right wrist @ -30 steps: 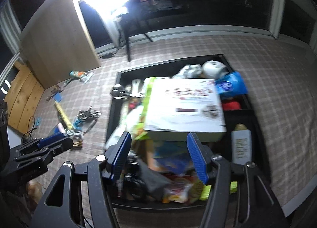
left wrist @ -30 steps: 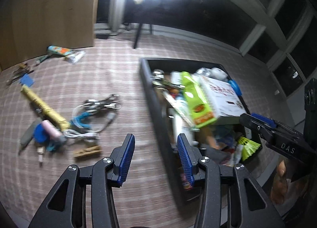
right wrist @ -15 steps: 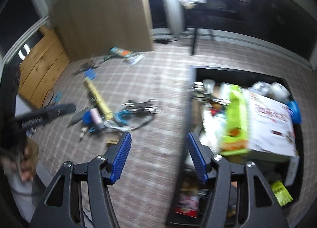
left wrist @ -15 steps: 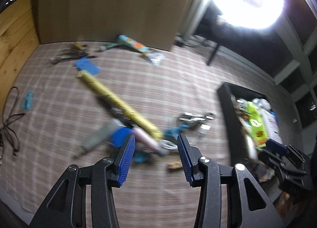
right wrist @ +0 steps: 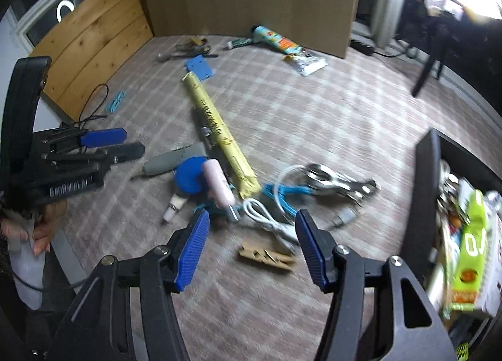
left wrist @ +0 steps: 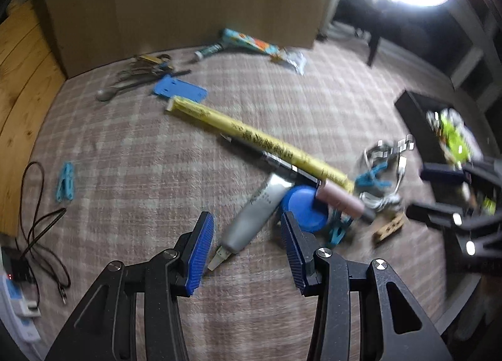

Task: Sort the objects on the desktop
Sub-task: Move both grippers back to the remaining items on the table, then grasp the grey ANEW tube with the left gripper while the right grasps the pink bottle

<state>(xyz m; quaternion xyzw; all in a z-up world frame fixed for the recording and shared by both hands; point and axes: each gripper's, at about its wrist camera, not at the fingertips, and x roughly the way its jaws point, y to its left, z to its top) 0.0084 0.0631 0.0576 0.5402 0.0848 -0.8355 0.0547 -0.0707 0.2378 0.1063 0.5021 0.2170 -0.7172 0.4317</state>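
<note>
The left gripper (left wrist: 246, 243) is open and holds nothing; the tip of a grey tube (left wrist: 251, 218) lies on the checked cloth (left wrist: 131, 153) between its fingers. The right gripper (right wrist: 251, 245) is closing with nothing pressed between its pads, above a wooden clothespin (right wrist: 266, 257) and a white cable (right wrist: 266, 219). Beyond them lie a blue round lid (left wrist: 302, 208), a pink tube (left wrist: 340, 201) and a long yellow stick (left wrist: 260, 141), and the dark box (right wrist: 423, 197) full of sorted things stands to the right.
</note>
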